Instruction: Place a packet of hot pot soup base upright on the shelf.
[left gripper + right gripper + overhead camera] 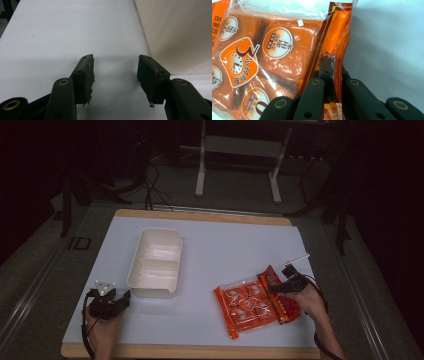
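Observation:
An orange snack packet (250, 305) with several wrapped cakes inside lies flat on the white table top (225, 245), front right. My right gripper (281, 286) is shut on the packet's red-and-orange edge flap (335, 50); the right gripper view has the flap pinched between both black jaws, with the cakes (279, 50) to the left of them. A cream two-compartment tray (155, 262) stands empty at the left centre. My left gripper (124, 296) rests on the table just left of the tray's near end. It is open, its jaws (115, 75) wide apart over bare table.
The tray's cream wall (175, 32) rises close on the right in the left gripper view. The wooden table rim (200, 351) runs along the front. White frame legs (200, 175) stand on the floor beyond the table's far edge.

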